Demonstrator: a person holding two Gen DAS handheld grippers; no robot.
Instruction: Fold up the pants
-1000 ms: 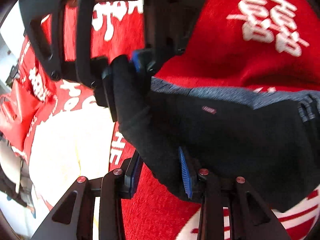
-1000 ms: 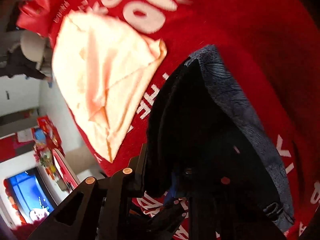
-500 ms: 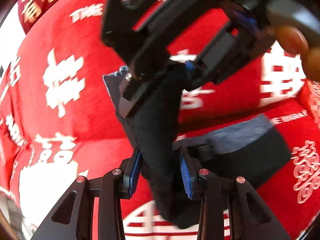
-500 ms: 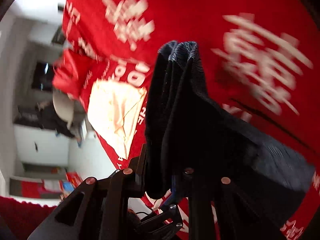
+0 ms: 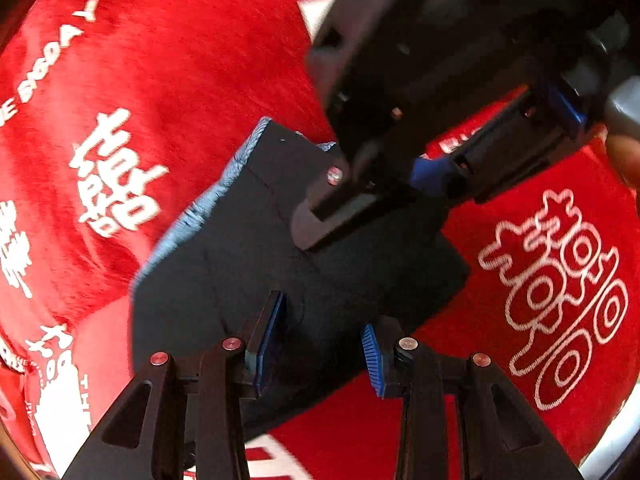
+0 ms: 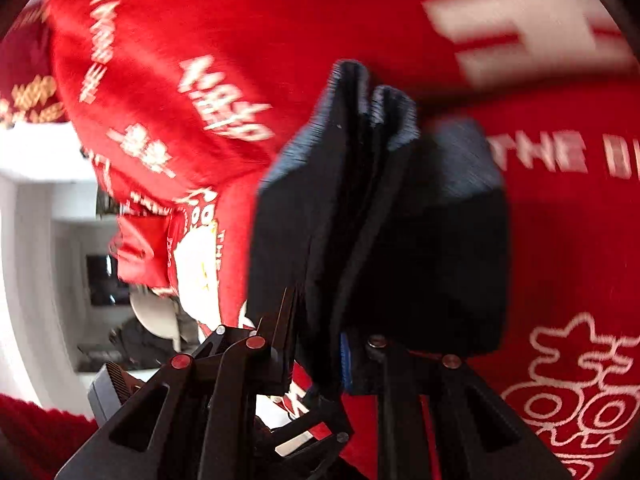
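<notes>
We hold the dark pants [image 5: 256, 264], folded into a compact bundle with a blue-grey waistband, lifted above the red blanket [image 5: 168, 80] with white characters. A second ago they hung beside a cream cloth; now that cloth is gone from the left view and small at the edge of the right view — we have swung the bundle across to another stretch of blanket. The left gripper [image 5: 324, 344] jaws clench the near edge; the right gripper [image 6: 316, 356] jaws pinch the stacked layers. Laying it down seems next.
</notes>
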